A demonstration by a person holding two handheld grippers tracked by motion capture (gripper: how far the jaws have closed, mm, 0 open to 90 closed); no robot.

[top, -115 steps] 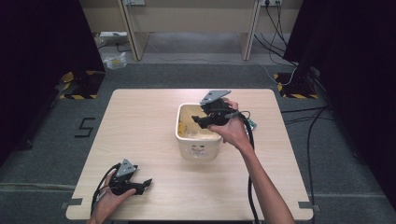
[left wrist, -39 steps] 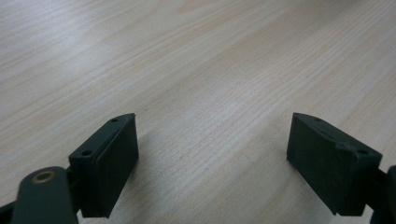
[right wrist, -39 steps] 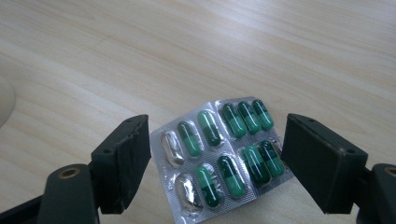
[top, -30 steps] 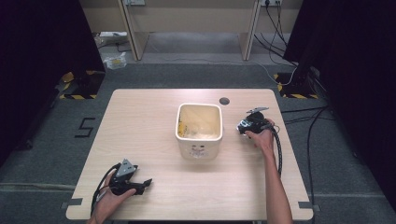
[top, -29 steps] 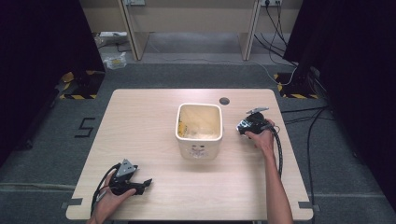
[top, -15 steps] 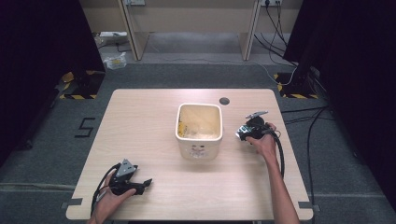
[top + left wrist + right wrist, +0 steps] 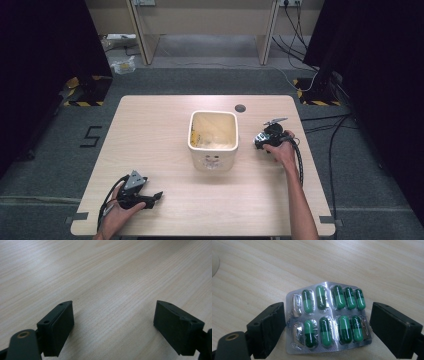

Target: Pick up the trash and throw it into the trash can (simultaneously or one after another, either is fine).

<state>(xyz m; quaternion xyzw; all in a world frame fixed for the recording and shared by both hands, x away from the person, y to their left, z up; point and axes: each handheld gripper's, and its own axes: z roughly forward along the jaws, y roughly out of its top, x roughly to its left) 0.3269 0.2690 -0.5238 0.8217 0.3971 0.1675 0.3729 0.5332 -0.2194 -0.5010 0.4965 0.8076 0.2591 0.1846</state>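
Right hand-held gripper (image 7: pixel 328 332) sits low on the bench (image 7: pixel 362 265), jaws wide apart w/ the blister pack (image 7: pixel 328 323) lying flat btwn them, touching neither pad as far as I can tell. Pack = foil sheet w/ green capsules, a couple of pockets look crushed/empty. Judgement: v. light, thin, semi-stiff but bends easily; foil slick, so it'll skate on the wood if nudged. Flat-lying means little edge to catch. Best bet is to pinch across the two long edges, or tip one edge up first; go gentle, hard squeeze would buckle it or pop capsules.

Further out, in the high view the right hand-held gripper (image 7: pixel 267 140) is just right of the cream bin (image 7: pixel 213 155); left hand-held gripper (image 7: pixel 142 197) rests near the front-left corner, jaws apart, nothing btwn them.

Vs 3.8 s ago: right one was over the bin, now it's down on the bench beside it; left one unchanged
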